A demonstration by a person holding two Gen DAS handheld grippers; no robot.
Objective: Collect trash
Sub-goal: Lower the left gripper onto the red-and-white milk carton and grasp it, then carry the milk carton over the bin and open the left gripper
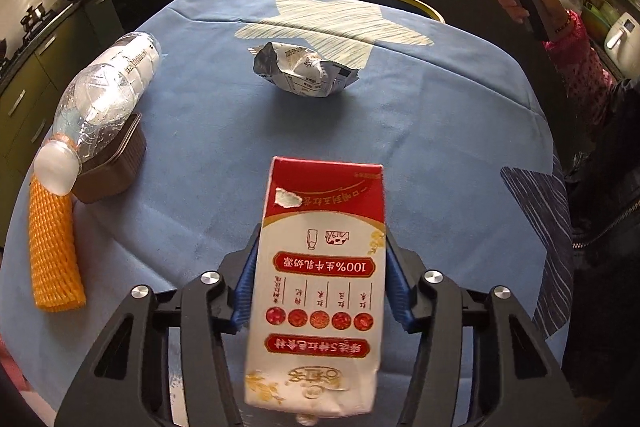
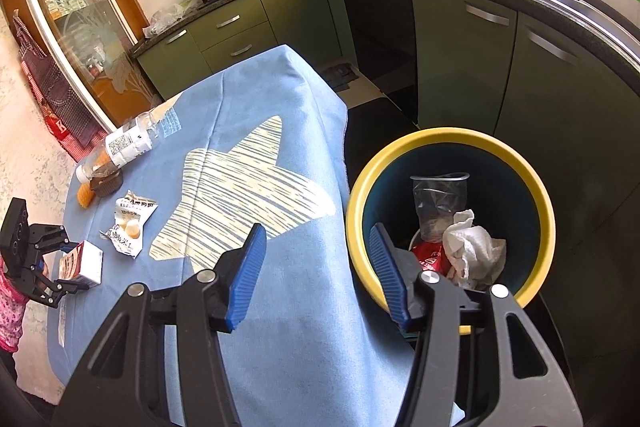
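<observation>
A red-and-white milk carton lies on the blue tablecloth, and my left gripper is shut on it, blue pads pressed against both long sides. The right wrist view shows the same carton in that gripper at the table's far left. My right gripper stands open with nothing between its fingers, over the table edge beside the yellow-rimmed trash bin. Inside the bin lie a clear plastic bag, a crumpled tissue and a red wrapper.
On the cloth lie a crumpled snack wrapper, a clear plastic bottle resting on a brown tray, and an orange foam net. Green kitchen cabinets ring the table. A person's sleeve is at the right.
</observation>
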